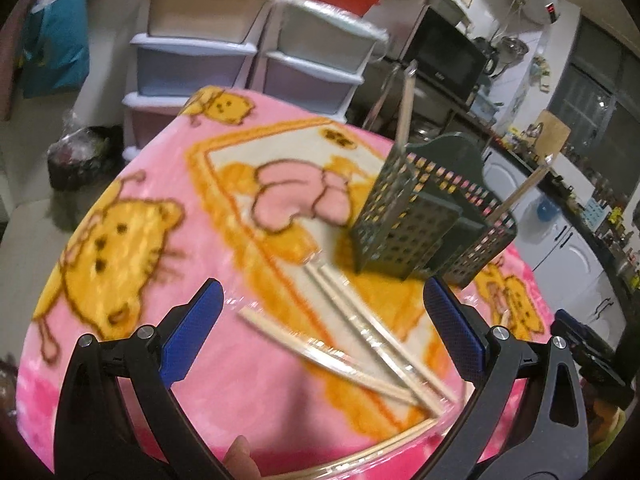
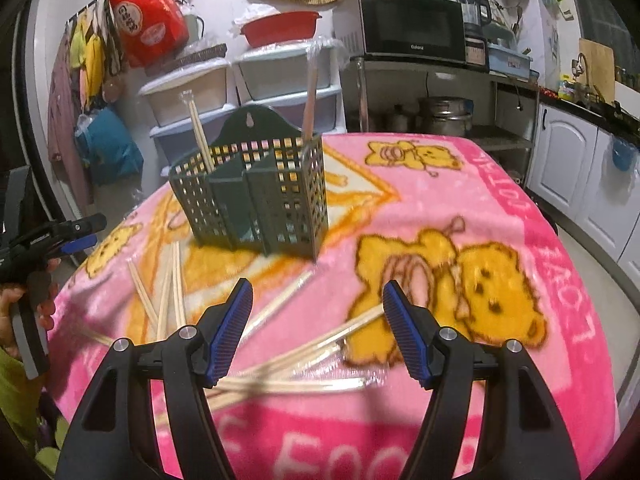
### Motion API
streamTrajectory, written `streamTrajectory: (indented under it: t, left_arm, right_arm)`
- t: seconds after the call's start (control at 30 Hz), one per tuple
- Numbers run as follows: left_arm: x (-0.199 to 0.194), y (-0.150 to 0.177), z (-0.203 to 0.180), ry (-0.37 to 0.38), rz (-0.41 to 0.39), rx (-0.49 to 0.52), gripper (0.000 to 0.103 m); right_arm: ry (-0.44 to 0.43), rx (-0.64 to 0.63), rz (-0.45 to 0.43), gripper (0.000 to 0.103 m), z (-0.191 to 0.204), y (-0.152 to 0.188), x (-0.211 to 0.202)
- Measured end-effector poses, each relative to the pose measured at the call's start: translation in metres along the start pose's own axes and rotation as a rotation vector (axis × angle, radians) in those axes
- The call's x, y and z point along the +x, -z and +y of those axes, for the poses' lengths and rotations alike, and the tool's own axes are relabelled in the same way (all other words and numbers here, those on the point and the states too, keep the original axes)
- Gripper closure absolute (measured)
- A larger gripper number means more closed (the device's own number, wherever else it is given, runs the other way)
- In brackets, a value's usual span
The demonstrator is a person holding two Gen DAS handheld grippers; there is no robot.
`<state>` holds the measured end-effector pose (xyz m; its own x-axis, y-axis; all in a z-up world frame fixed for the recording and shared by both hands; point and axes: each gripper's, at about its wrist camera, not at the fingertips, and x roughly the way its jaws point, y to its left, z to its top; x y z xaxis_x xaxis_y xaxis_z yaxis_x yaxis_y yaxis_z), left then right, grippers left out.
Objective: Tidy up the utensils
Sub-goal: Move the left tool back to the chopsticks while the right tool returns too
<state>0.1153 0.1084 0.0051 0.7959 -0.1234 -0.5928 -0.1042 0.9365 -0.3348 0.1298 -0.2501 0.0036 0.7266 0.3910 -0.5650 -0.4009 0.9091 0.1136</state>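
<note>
A dark green perforated utensil holder (image 1: 424, 216) (image 2: 256, 196) stands on the pink bear blanket (image 1: 168, 240) (image 2: 520, 240), with wrapped chopsticks (image 2: 198, 136) and a pale utensil handle (image 2: 310, 96) sticking up from it. Several wrapped wooden chopsticks (image 1: 360, 344) (image 2: 304, 352) lie scattered on the blanket in front of it. My left gripper (image 1: 320, 292) is open above the chopsticks, nothing between its blue pads. My right gripper (image 2: 318, 292) is open too, hovering over other chopsticks. The left gripper (image 2: 76, 236) also shows at the right wrist view's left edge, held by a hand.
Stacked plastic drawers (image 1: 248, 48) (image 2: 248, 80) stand behind the table. A microwave (image 2: 412, 26) sits on a metal rack, with pots (image 2: 444, 116) below. White kitchen cabinets (image 2: 580, 168) run along the right. A red bag (image 2: 148, 20) hangs on the wall.
</note>
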Motion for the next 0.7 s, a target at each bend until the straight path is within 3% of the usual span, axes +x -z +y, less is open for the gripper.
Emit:
streamTrajectory:
  t: [0.43, 0.7]
  left_arm:
    - [0.035, 0.017, 0.023, -0.036, 0.126, -0.017, 0.011]
    - [0.059, 0.014, 0.04, -0.007, 0.182, -0.111, 0.024]
  right_arm:
    - [0.002, 0.009, 0.085, 0.038, -0.005, 0.028, 0.008]
    - [0.013, 0.065, 0.143, 0.038, -0.022, 0.047, 0.013]
